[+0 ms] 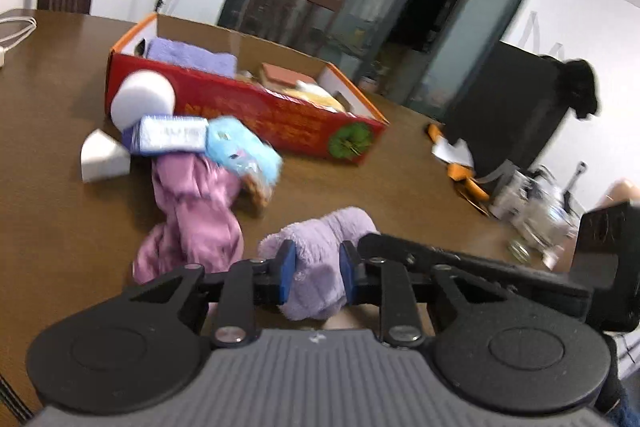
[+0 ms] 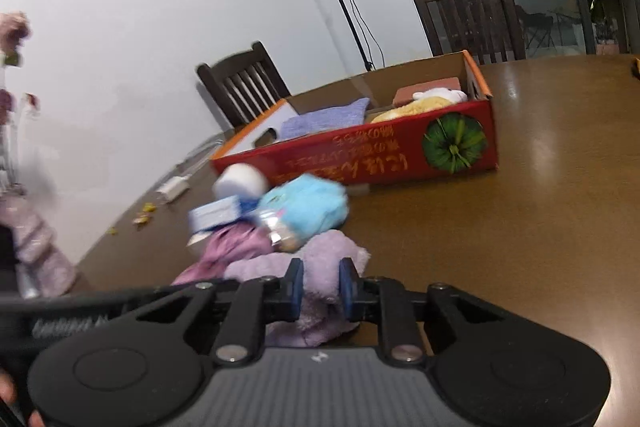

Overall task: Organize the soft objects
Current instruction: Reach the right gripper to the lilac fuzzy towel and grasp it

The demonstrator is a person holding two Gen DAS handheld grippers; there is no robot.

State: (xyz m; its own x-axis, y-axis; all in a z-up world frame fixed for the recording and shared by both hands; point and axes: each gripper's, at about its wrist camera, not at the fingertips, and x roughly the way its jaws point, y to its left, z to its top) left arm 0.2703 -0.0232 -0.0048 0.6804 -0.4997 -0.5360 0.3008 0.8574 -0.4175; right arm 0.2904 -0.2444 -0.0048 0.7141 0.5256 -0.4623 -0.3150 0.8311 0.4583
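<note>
While both views are smearing with motion blur, the small heap of soft things on the brown table (image 1: pixel 60 195) is proving hard to read: a pink cloth (image 1: pixel 196 211), a light blue plush (image 1: pixel 244 151) and a blue-and-white packet (image 1: pixel 172 137) are lying piled together, touching, and a tan item under the plush is too blurred to name. White foam shapes, a round one (image 1: pixel 142 99) and a wedge (image 1: pixel 102 157), are sitting just left of that heap, near the red box (image 1: pixel 248 111). Printing on the box's near wall is appearing upside down in the right wrist view and is not legible. Inside the box a purple towel (image 1: pixel 188 57) is lying at the left end, with yellowish and white soft things and a brick-red block at the right end, partly hidden behind the wall.

Nearer than the heap, the lavender towel (image 1: pixel 320 255) is resting on the table. Its lower end is disappearing behind the gripper bodies in both views. Left gripper (image 1: pixel 318 269) is pointing down toward the table, its blue pads pinching a fold of the lavender towel between nearly closed jaws. Right gripper (image 2: pixel 320 285) is angling down likewise, rolled so the table is tilting in its view, and its pads are pressing on another fold of the same towel (image 2: pixel 320 259). At the far right of the left wrist view, clutter beside a dark chair is too blurred to identify.
</note>
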